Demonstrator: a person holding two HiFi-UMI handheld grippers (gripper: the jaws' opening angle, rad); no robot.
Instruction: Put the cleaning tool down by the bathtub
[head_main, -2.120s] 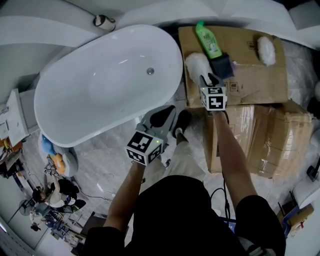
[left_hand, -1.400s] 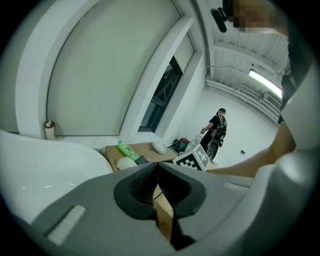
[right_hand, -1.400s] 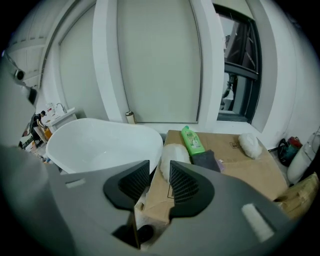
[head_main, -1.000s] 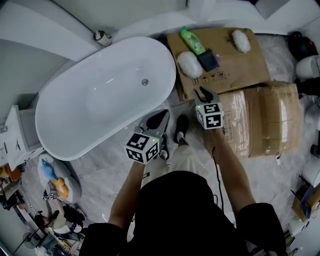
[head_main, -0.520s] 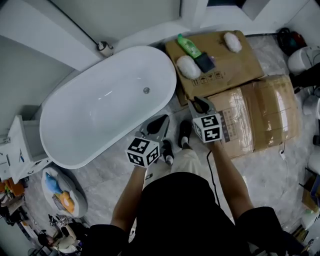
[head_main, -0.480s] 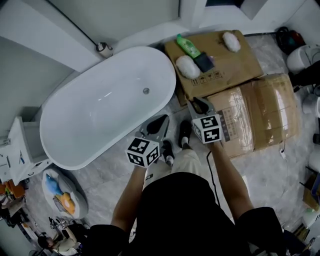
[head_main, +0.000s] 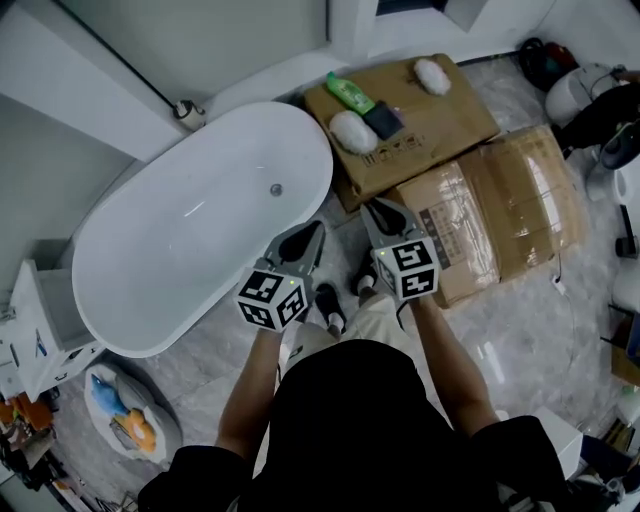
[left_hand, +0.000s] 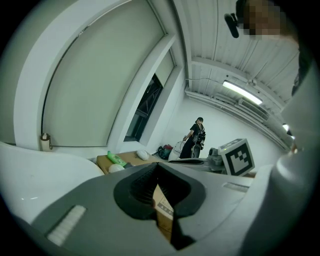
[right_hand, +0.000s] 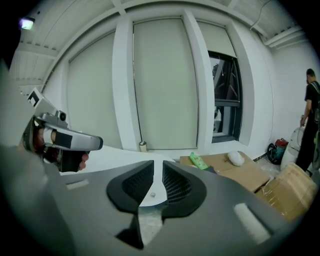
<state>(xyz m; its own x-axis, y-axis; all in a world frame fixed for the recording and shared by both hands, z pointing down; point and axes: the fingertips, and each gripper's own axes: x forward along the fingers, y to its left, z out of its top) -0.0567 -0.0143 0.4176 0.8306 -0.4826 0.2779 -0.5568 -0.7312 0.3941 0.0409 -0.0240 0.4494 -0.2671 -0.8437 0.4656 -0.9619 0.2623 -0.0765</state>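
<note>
The person stands on the marble floor (head_main: 200, 375) beside the white bathtub (head_main: 150, 250), a gripper in each hand, both held up in front of the body and well clear of the things on the floor. The left gripper (head_main: 314, 232) points toward the near end of the bathtub. Its jaws are pressed together at the tips with nothing between them; only cardboard shows through the slit behind them. The right gripper (head_main: 372, 208) points toward the edge of a flat sheet of cardboard (head_main: 445, 118). Its jaws have just been closing and stand a narrow gap apart, empty, with the tub's white rim showing through the gap.

The cleaning tool (head_main: 352, 131), a white fluffy pad, lies on that cardboard at the corner nearest the bathtub, just beside the tub's rim and well apart from both grippers. A dark block (head_main: 382, 120) lies against it, and a green bottle (head_main: 348, 92) lies on its side just behind. A second white fluffy pad (head_main: 432, 75) rests at the cardboard's far edge. A taped brown box (head_main: 500, 215) sits on the floor next to the cardboard, close to the right gripper. Another person (left_hand: 196, 137) stands far off by the wall.
</note>
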